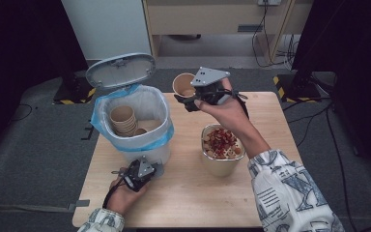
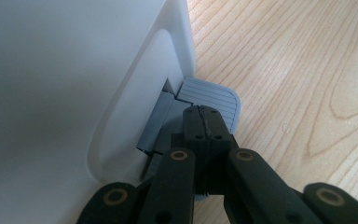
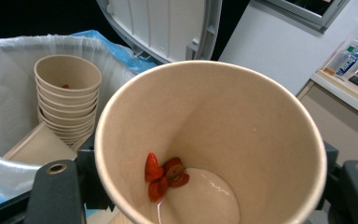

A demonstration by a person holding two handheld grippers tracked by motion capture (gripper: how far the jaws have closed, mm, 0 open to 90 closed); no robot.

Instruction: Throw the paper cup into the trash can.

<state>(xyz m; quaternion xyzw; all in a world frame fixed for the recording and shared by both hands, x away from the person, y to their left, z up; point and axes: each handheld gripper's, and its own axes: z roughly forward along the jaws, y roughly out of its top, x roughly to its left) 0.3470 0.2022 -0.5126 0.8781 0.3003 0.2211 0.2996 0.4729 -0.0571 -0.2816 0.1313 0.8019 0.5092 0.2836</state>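
Paper cup (image 3: pixel 209 140) gripped by right hand-held gripper (image 1: pixel 199 100), at 1 o'clock of bin (image 1: pixel 160 108), few red scraps inside. Left hand-held gripper (image 2: pixel 204 122) closed, pressing pedal (image 2: pixel 214 93); lid (image 1: pixel 121 70) up. Stack of cups (image 1: pixel 123 120) binned; this cup left.

My right gripper (image 1: pixel 189 103) holds a paper cup (image 1: pixel 183 85) beside the open bin (image 1: pixel 147 133). Its raised lid (image 1: pixel 121 70) blocks the far side, and a stack of cups (image 1: pixel 123 120) fills the bin's left half; the right half lies freer. A metal tub (image 1: pixel 221 157) stands beneath my right wrist. Bare tabletop (image 1: pixel 183 193) between my hands gives passing room.
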